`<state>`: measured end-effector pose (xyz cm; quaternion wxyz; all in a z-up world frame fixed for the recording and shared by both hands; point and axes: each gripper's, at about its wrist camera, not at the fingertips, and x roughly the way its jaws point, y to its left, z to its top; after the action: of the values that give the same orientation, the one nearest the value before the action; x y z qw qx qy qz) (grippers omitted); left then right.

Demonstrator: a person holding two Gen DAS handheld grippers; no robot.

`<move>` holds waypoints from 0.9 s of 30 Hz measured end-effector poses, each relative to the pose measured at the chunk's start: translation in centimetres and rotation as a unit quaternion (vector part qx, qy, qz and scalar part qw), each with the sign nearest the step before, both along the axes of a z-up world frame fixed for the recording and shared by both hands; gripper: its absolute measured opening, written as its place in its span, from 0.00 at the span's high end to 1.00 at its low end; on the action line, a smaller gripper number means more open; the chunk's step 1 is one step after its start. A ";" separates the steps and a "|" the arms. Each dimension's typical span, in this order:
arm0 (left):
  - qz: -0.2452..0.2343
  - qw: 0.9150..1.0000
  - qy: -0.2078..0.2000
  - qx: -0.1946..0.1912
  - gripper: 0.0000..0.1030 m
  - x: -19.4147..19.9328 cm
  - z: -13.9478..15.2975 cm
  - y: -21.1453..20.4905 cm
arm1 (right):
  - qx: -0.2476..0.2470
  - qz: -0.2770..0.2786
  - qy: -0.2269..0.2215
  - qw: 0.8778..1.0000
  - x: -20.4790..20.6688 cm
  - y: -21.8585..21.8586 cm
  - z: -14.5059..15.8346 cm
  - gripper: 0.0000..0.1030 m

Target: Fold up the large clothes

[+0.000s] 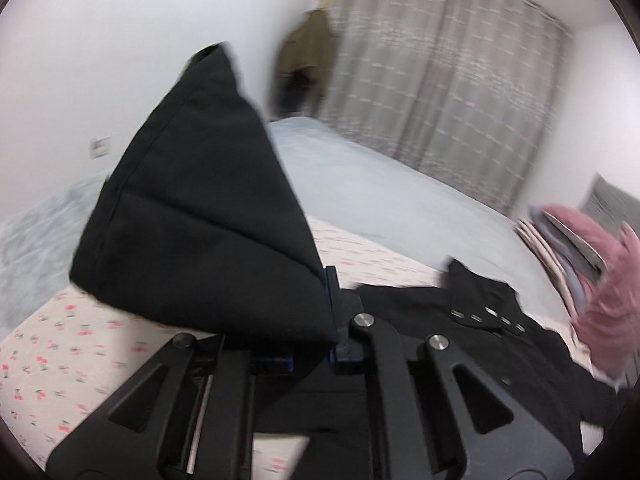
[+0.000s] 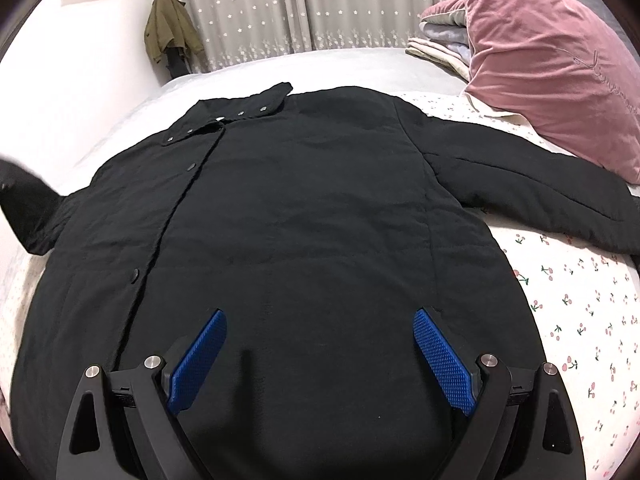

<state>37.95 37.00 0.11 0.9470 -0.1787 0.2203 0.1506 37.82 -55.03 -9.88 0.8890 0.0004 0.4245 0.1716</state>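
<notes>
- The black coat [image 2: 288, 220] lies face up on the bed, over the cherry-print sheet [image 2: 580, 312], its long axis running from the near edge, where the hem is, toward the curtains [image 2: 280, 4] at the far side.
- Its collar [image 2: 240, 114] points away to the far edge, one flap turned out and dotted with snaps; the snap placket runs down left of centre.
- The right sleeve [image 2: 540, 192] stretches out sideways toward the bed's right edge, ending just beside the pink pillow [image 2: 560, 68].
- The right gripper [image 2: 320, 354] hovers over the hem end with its jaws spread wide, blue pads [image 2: 440, 360] well apart and nothing between them.
- The left gripper [image 1: 312, 320] is clamped on the coat's left sleeve [image 1: 200, 200], which stands up from the jaws as a dark, quilted cone of cloth, raised off the sheet.
- Only the left wrist view shows that grip; in the right wrist view the lifted sleeve is just a blurred dark shape at the far left of the frame.
- Only the right wrist view shows the coat whole; the left one catches just the collar and snaps beyond its fingers, and it is motion-blurred.
- An olive jacket [image 2: 170, 28] hangs on the wall beside the curtains, and folded blankets [image 2: 440, 46] are stacked behind the pillow near the far right corner of the bed.
</notes>
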 end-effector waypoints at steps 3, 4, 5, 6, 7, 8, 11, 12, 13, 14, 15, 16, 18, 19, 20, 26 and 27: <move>-0.050 0.999 0.004 0.006 0.88 1.1 0.1 -3.4 | 0.000 0.001 -0.001 1.000 -0.1 0.0 0.1 0.07; -0.068 0.998 0.008 0.009 0.88 1.5 0.0 -4.6 | 0.000 0.000 -0.001 1.000 -0.2 0.0 0.1 0.07; -0.086 0.996 0.013 0.012 0.88 1.7 -0.3 -6.0 | 0.000 0.000 -0.002 1.000 -0.1 0.0 0.1 0.07; -0.104 0.994 0.018 0.014 0.88 2.0 -0.9 -7.5 | -0.001 0.000 -0.001 1.000 -0.1 0.0 0.1 0.07; -0.123 0.992 0.026 0.017 0.88 2.2 -1.6 -8.9 | -0.001 -0.001 -0.001 1.000 -0.1 0.0 0.1 0.07; -0.137 0.990 0.034 0.021 0.88 2.3 -2.2 -9.9 | -0.002 -0.001 0.001 1.000 0.0 -0.1 0.0 0.07; -0.189 0.978 0.077 0.042 0.86 3.4 -5.2 -13.8 | -0.001 -0.003 0.003 1.000 0.1 -0.1 -0.1 0.07; -0.208 0.972 0.101 0.048 0.85 3.9 -6.5 -14.9 | -0.001 -0.003 0.003 1.000 0.1 -0.1 -0.1 0.07; -0.226 0.963 0.132 0.055 0.84 4.4 -8.2 -16.1 | -0.001 -0.002 0.004 1.000 0.2 -0.1 -0.1 0.07; -0.236 0.958 0.153 0.062 0.81 4.5 -9.4 -16.9 | -0.001 -0.002 0.004 1.000 0.2 -0.1 -0.2 0.07; -0.241 0.952 0.172 0.071 0.79 4.5 -10.5 -17.6 | -0.003 -0.002 0.005 1.000 0.3 -0.1 -0.2 0.07; -0.243 0.947 0.192 0.089 0.73 4.6 -11.6 -18.3 | -0.004 -0.002 0.005 1.000 0.3 0.0 -0.3 0.07; -0.247 0.944 0.189 0.109 0.60 3.6 -12.1 -19.0 | -0.005 0.000 0.008 1.000 0.4 0.0 -0.4 0.07; -0.256 0.945 0.176 0.104 0.42 2.8 -11.5 -19.1 | -0.005 0.001 0.008 1.000 0.4 0.0 -0.4 0.07; -0.263 0.946 0.167 0.091 0.25 2.2 -10.9 -19.0 | -0.006 0.001 0.007 1.000 0.4 0.1 -0.4 0.07; -0.252 0.961 0.113 -0.002 0.15 -1.7 -6.8 -17.0 | 0.010 0.011 0.018 1.000 0.5 0.4 -0.9 0.07; -0.242 0.963 0.115 -0.008 0.14 -2.1 -6.3 -16.6 | 0.015 0.013 0.022 1.000 0.5 0.4 -0.9 0.07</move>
<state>35.88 20.43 -6.23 0.9219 -0.1090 0.3658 -0.0657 38.30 -54.62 -10.81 0.8770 0.0119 0.4415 0.1894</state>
